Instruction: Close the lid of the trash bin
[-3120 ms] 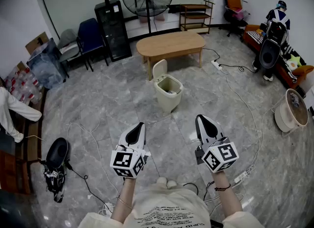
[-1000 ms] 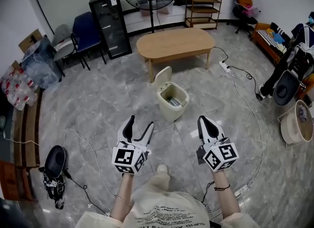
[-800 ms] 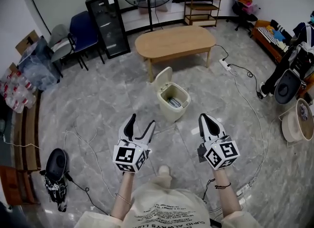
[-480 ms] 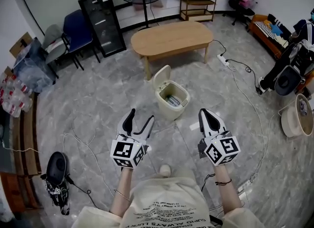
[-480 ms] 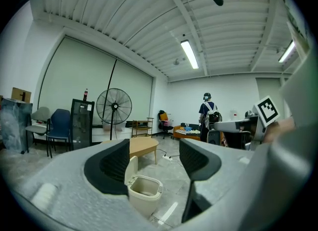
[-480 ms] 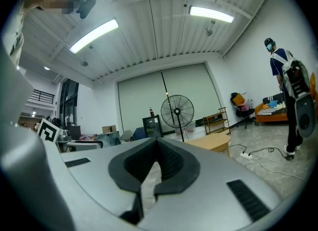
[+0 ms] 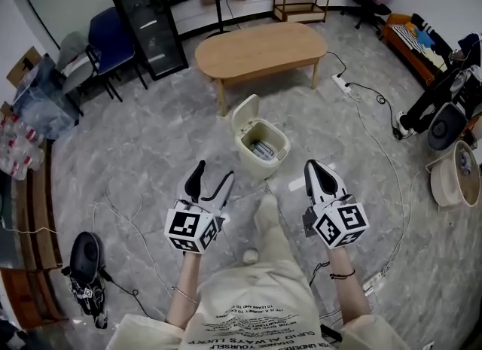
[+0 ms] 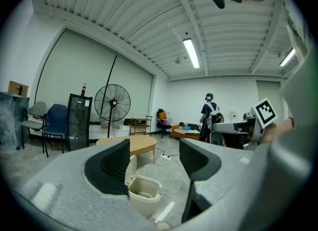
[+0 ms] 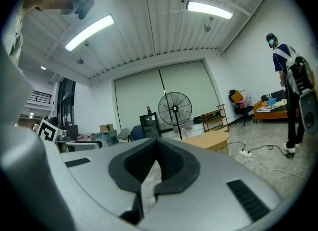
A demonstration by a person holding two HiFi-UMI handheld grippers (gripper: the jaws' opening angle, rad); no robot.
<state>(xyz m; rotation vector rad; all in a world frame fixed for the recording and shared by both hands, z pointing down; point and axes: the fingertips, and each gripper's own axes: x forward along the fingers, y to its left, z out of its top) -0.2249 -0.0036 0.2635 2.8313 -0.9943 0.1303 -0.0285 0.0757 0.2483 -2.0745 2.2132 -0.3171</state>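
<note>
Wooden table, fan, blue chair

Cream printed shirt; dark wristband, possibly cord.

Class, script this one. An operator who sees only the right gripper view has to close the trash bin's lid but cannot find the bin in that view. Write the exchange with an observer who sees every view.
Operator: I see no trash bin from here. Where is it?
Observer: It is on the floor, between the wooden table and the left gripper, and neither gripper touches it.
Operator: Is its lid down?
Observer: No. The lid stands upright on the side of the bin nearer the table, so the bin is open.
</note>
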